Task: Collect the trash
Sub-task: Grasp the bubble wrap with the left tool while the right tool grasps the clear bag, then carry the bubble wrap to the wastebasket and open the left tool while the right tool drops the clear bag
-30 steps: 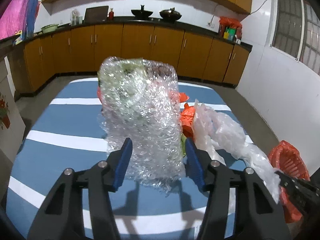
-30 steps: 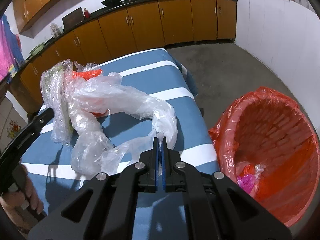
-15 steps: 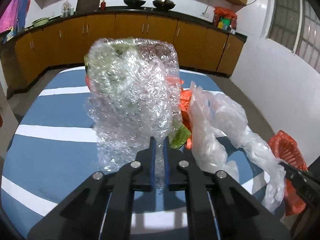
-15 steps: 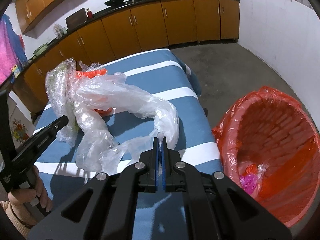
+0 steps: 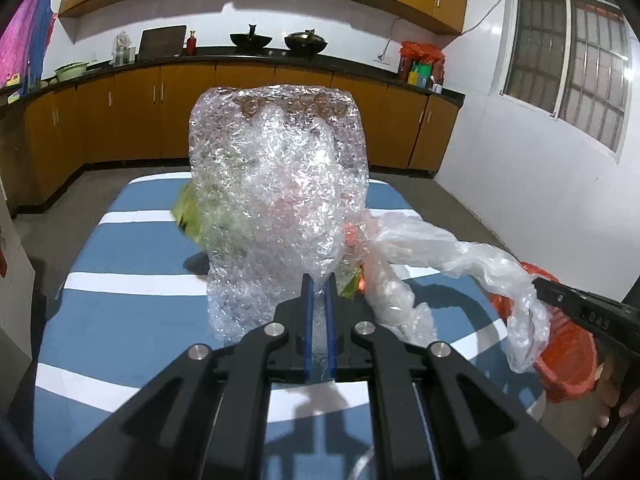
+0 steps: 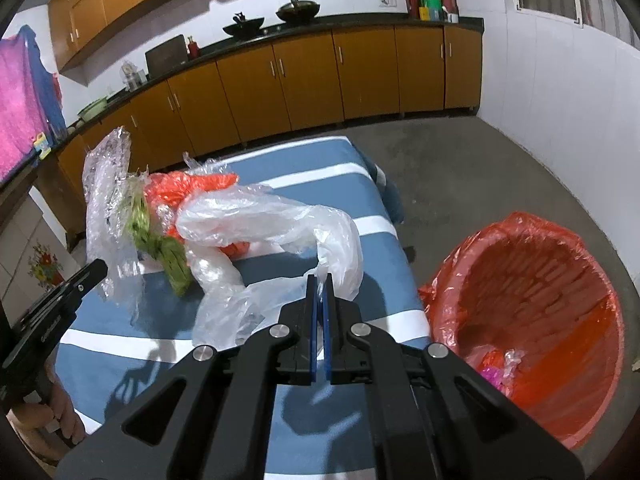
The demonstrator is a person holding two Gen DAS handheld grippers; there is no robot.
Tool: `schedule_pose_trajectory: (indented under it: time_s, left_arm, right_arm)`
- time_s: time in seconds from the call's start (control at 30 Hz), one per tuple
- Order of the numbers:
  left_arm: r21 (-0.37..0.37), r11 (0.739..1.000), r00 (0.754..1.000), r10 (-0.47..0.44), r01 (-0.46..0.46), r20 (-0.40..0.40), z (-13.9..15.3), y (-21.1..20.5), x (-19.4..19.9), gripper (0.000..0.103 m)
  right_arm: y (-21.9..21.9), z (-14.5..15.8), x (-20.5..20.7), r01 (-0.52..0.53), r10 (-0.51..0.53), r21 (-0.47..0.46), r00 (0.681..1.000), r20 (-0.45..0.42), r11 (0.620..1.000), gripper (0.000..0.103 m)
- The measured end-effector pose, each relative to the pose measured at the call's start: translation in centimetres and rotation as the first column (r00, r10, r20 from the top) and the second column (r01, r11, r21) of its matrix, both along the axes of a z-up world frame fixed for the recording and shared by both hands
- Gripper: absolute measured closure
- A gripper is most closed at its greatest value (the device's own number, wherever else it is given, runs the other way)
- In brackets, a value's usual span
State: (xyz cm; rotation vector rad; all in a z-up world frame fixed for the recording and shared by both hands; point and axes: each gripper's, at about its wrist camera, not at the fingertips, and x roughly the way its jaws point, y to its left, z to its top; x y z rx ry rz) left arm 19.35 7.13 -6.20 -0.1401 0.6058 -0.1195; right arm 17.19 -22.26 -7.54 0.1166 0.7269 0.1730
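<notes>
My left gripper (image 5: 318, 280) is shut on the lower edge of a bubble-wrap sheet (image 5: 276, 200), which stands up in front of the camera, lifted off the blue striped table (image 5: 132, 248). A green wrapper (image 6: 168, 252) and orange plastic (image 6: 188, 188) cling behind it. My right gripper (image 6: 319, 280) is shut on a clear plastic bag (image 6: 272, 224) that trails across the table; the same bag (image 5: 440, 248) stretches to the right in the left wrist view. The orange-lined trash basket (image 6: 540, 312) stands on the floor right of the table, with some trash at its bottom.
Wooden kitchen cabinets (image 5: 280, 116) under a dark counter run along the far wall. A white wall with a barred window (image 5: 568, 60) is on the right. Grey concrete floor (image 6: 460, 176) surrounds the table. A hand (image 6: 60, 412) holds the left gripper's handle.
The left jaws closed on the bubble wrap and lifted it, with the green wrapper and orange plastic rising too. The right gripper rose a little, pulling the clear bag up and taut.
</notes>
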Motion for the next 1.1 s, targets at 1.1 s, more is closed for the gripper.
schedule_pose_trajectory:
  time_s: [1.1]
  left_arm:
    - [-0.034,0.985,0.985,-0.167,0.168,0.032,2.6,-4.2,-1.2,0.096]
  right_arm:
    - [-3.9,4.7,-3.7,0.08,-0.074,-0.038,0.987,0.145,0.996,0.101]
